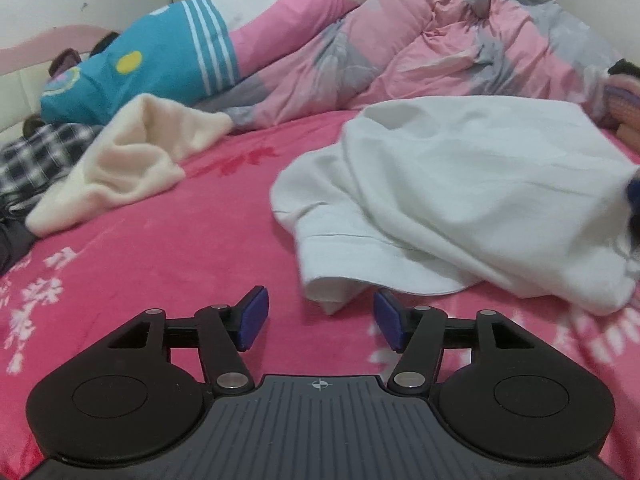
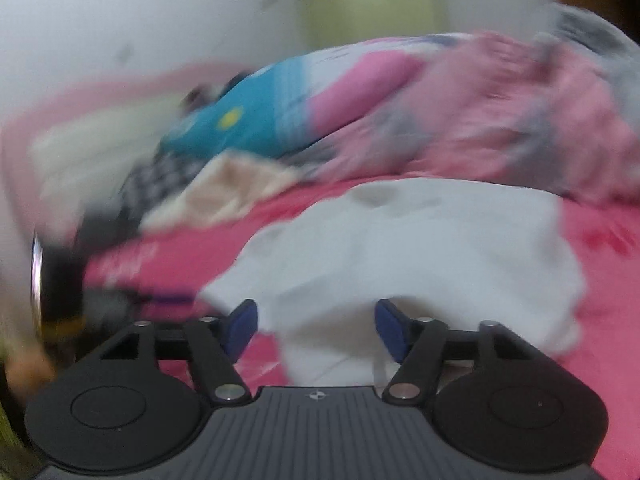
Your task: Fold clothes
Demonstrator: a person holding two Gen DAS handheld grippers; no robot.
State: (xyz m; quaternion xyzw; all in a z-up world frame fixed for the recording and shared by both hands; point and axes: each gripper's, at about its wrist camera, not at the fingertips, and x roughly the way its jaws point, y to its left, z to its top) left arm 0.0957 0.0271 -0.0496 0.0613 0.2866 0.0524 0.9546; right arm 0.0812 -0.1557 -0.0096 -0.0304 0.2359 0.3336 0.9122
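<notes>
A white garment (image 1: 472, 192) lies crumpled on the pink bedsheet (image 1: 180, 240), right of centre in the left wrist view. Its cuffed sleeve end (image 1: 340, 276) hangs just ahead of my left gripper (image 1: 320, 320), which is open and holds nothing. The right wrist view is blurred by motion. There the same white garment (image 2: 420, 248) spreads in front of my right gripper (image 2: 316, 326). That gripper is open, and a fold of the white cloth lies between its blue pads (image 2: 390, 330) without being pinched.
A cream fleece garment (image 1: 132, 164) and a checked black-and-white cloth (image 1: 36, 156) lie at the left. A blue, white and pink long pillow (image 1: 168, 56) and a rumpled pink-grey duvet (image 1: 420, 52) fill the back of the bed, against a white wall.
</notes>
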